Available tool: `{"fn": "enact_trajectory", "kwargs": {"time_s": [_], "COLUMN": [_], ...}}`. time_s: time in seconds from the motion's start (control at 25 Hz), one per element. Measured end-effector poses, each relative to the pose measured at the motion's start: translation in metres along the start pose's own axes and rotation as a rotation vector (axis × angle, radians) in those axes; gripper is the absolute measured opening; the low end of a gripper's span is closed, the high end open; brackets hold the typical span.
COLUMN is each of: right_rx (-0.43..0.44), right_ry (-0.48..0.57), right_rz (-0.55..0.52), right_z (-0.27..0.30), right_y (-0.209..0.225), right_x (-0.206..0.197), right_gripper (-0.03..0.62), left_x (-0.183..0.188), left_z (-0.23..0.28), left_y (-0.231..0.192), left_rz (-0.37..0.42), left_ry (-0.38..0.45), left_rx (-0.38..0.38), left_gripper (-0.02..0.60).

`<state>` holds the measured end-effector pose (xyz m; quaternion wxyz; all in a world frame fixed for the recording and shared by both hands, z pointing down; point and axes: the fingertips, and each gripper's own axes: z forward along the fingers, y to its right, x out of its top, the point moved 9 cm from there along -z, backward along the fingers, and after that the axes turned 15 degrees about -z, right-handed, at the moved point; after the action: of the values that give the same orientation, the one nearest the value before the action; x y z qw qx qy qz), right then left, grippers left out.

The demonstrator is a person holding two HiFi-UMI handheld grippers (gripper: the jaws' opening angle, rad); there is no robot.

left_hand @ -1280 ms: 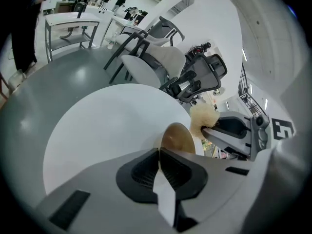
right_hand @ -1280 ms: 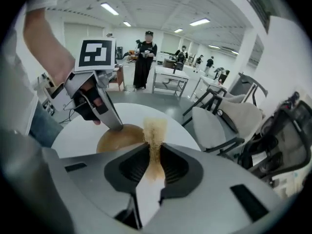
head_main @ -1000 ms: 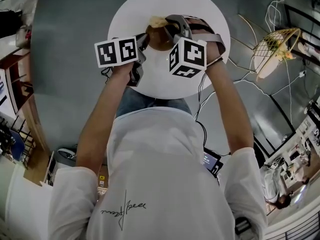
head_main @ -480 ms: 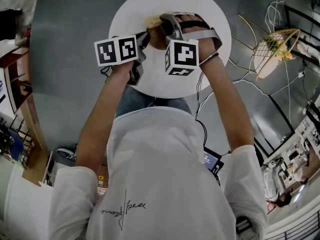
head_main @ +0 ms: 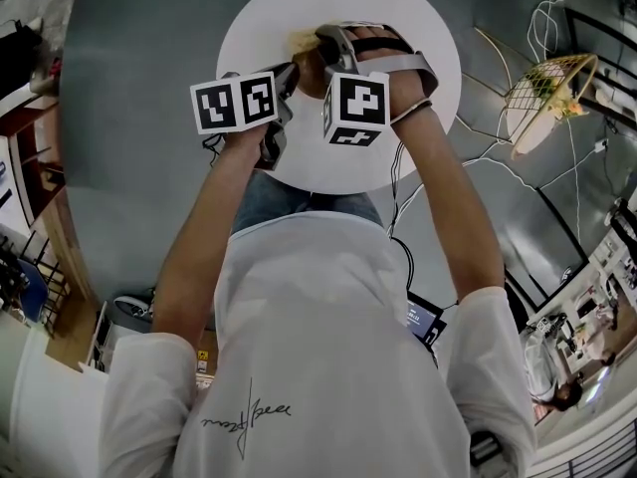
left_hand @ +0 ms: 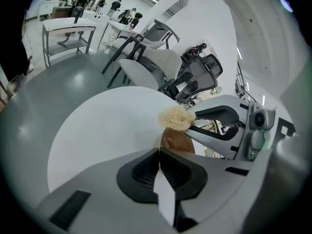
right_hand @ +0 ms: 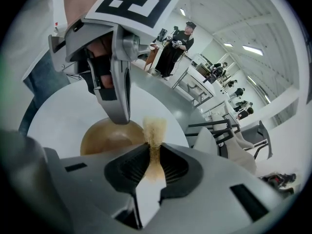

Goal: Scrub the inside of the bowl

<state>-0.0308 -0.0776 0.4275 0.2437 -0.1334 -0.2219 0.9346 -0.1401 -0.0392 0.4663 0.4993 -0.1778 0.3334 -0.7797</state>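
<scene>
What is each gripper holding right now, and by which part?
Left gripper clamps the brown round bowl by its rim; right gripper pinches the tan fibrous scrub pad by one end.

Round white surface (head_main: pixel 261 38) standing on a smooth grey floor (head_main: pixel 139 88), one brown bowl (right_hand: pixel 105 136) sitting directly on its top, near the middle, white top showing around the bowl

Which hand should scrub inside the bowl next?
Right, I think. The right gripper is shut on the scrubber, at the edge of the bowl. The left gripper only pinches the bowl's rim, holding it steady.
</scene>
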Motion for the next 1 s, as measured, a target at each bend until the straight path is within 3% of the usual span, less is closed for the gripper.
{"fn": "enact_trajectory", "kwargs": {"time_s": [1.0], "right_rx": [0.063], "right_ry": [-0.014], "right_rz": [0.15], "right_z": [-0.004], "right_y": [-0.008], "right_x": [-0.016], "right_gripper": [0.082], "left_x": [-0.008], "left_z": [-0.005], "left_y": [-0.005], "left_rz": [-0.004], "left_ry": [0.013], "left_rx": [-0.004], "left_gripper": [0.014]}}
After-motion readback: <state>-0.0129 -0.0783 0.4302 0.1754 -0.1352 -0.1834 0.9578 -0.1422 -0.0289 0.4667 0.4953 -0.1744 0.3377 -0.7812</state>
